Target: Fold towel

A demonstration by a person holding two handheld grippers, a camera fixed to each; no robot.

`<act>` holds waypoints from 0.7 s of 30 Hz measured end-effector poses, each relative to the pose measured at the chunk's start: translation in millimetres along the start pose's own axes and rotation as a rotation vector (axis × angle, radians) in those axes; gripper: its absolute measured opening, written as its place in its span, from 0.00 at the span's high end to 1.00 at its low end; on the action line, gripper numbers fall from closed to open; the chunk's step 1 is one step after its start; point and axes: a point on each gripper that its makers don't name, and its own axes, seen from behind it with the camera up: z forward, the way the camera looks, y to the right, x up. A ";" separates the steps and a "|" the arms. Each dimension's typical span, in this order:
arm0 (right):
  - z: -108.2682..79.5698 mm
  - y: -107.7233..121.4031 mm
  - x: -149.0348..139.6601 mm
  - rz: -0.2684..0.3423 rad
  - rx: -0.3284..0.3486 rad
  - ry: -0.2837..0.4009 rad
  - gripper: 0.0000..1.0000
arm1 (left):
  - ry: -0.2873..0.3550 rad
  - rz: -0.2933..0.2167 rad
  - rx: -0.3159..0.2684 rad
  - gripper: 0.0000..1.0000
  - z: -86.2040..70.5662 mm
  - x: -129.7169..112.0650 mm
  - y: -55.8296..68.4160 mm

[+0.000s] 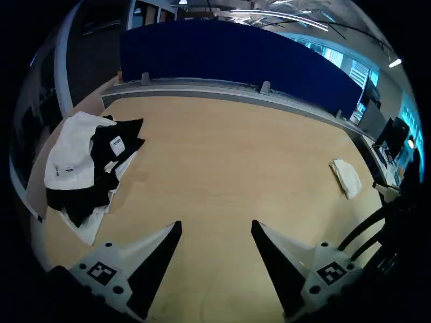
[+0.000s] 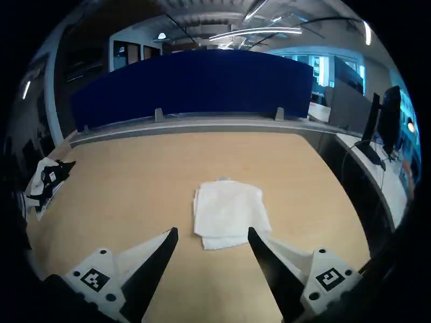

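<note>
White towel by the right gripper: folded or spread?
Folded. The white towel lies as a compact square, layered edges showing along its left and near sides.

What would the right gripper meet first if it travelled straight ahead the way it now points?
Most likely the folded white towel, lying on the table just beyond the open jaws of the right gripper. Its height above the towel is unclear, so it might pass over.

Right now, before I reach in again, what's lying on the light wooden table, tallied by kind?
Folded white towel: 1
Loose heap of black and white cloths: 1 (the pieces inside it overlap too much to count separately)
Total: 2
</note>
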 end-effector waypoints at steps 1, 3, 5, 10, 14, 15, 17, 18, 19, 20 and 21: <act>0.6 -1.8 0.8 0.001 0.002 0.003 0.00 | 0.003 -0.001 0.001 0.04 1.1 0.6 -1.0; 1.4 -4.9 2.8 0.002 0.004 0.012 0.00 | 0.011 -0.003 0.002 0.04 3.0 2.1 -2.8; 1.6 -8.5 7.1 0.000 0.006 0.032 0.00 | 0.026 -0.006 0.005 0.05 4.7 4.8 -4.6; 0.6 -18.2 23.1 -0.013 0.010 0.116 0.00 | 0.103 -0.006 0.016 0.05 7.4 17.8 -9.4; -2.4 -29.9 37.5 -0.026 0.026 0.195 0.00 | 0.216 0.008 0.026 0.04 4.9 35.3 -12.5; -3.1 -32.4 40.0 -0.028 0.027 0.212 0.00 | 0.246 0.014 0.026 0.04 3.7 39.6 -12.4; -4.5 -36.6 43.5 -0.028 0.022 0.243 0.00 | 0.312 0.030 0.023 0.04 0.3 48.4 -10.7; -5.4 -38.7 44.7 -0.028 0.020 0.255 0.00 | 0.341 0.036 0.022 0.04 -1.5 52.4 -10.2; -6.6 -40.9 45.4 -0.026 0.017 0.263 0.00 | 0.369 0.042 0.022 0.04 -3.5 56.2 -9.9; -8.0 -43.3 46.2 -0.024 0.014 0.273 0.00 | 0.401 0.049 0.022 0.04 -5.7 60.5 -9.6; -9.5 -45.3 47.4 -0.022 0.012 0.282 0.00 | 0.426 0.053 0.024 0.04 -7.6 63.9 -9.6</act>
